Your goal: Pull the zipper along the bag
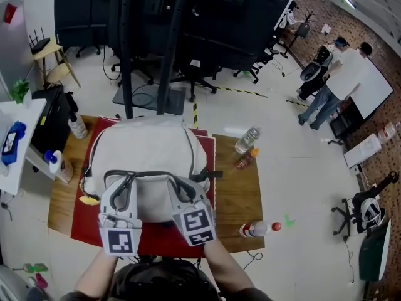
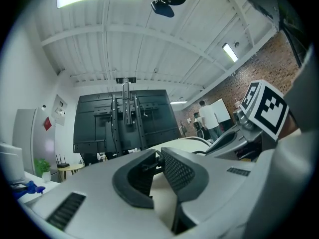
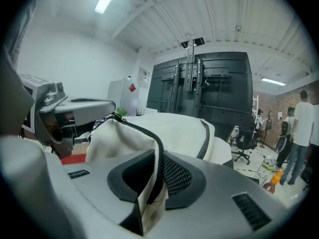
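The cream backpack [image 1: 147, 149] lies toward the wooden table's [image 1: 241, 199] near edge. The left gripper [image 1: 127, 182], jaws almost together, nips what looks like the dark zipper pull [image 2: 153, 163]. The right gripper [image 1: 182, 187] pinches a backpack fold carrying the zipper track [image 3: 142, 133]. That track runs crosswise between them, parallel to the near edge, so the left gripper probably does the pulling.

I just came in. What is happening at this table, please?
A person works on a cream fabric backpack lying on a red mat on a wooden table, with a gripper in each hand. The right gripper has its fingers shut on the backpack's edge, along the dark zipper track. The left gripper pinches a small dark piece, probably the zipper pull. The pull along the bag looks ready to start.
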Tool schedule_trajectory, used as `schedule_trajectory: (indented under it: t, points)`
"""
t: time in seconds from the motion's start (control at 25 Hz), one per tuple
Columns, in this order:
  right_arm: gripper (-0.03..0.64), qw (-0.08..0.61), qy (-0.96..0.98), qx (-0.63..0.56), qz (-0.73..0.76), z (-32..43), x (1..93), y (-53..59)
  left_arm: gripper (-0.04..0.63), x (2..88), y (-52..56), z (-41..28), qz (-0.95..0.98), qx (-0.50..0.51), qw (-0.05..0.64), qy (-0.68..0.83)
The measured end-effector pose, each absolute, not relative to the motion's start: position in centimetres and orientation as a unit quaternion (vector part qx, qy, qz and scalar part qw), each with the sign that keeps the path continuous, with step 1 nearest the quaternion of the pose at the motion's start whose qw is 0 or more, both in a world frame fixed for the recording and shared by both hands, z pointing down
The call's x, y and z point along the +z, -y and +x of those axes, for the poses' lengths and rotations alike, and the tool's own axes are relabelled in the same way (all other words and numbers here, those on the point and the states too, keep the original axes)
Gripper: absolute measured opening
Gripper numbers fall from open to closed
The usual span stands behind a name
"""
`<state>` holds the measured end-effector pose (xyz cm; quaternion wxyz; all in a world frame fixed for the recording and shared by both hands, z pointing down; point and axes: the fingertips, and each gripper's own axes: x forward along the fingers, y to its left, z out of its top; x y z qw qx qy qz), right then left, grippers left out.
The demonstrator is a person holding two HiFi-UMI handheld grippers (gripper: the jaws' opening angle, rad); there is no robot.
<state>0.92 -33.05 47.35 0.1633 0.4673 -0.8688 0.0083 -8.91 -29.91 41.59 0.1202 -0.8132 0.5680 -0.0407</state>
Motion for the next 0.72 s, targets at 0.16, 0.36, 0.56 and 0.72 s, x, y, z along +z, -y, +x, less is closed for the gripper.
schedule_trajectory:
  t: [0.16,0.36,0.56,0.72]
  points:
    - [0.079,0.152,0.872,0.003,0.466,1.0,47.1,32.8,0.048,42.1,30.3,-9.6,-0.814,-0.05,0.107,-0.569]
    - [0.078,0.141,0.872,0.007,0.469,1.0,47.0,32.9,0.048,42.0,31.1,-10.7,-0.818,-0.036,0.085,-0.568]
    - [0.077,0.137,0.872,0.007,0.47,1.1,47.0,32.8,0.048,42.2,31.3,-11.7,-0.819,-0.037,0.075,-0.568]
    - [0.077,0.135,0.871,0.008,0.472,1.1,47.0,32.8,0.048,42.5,31.8,-14.6,-0.8,-0.033,0.05,-0.597]
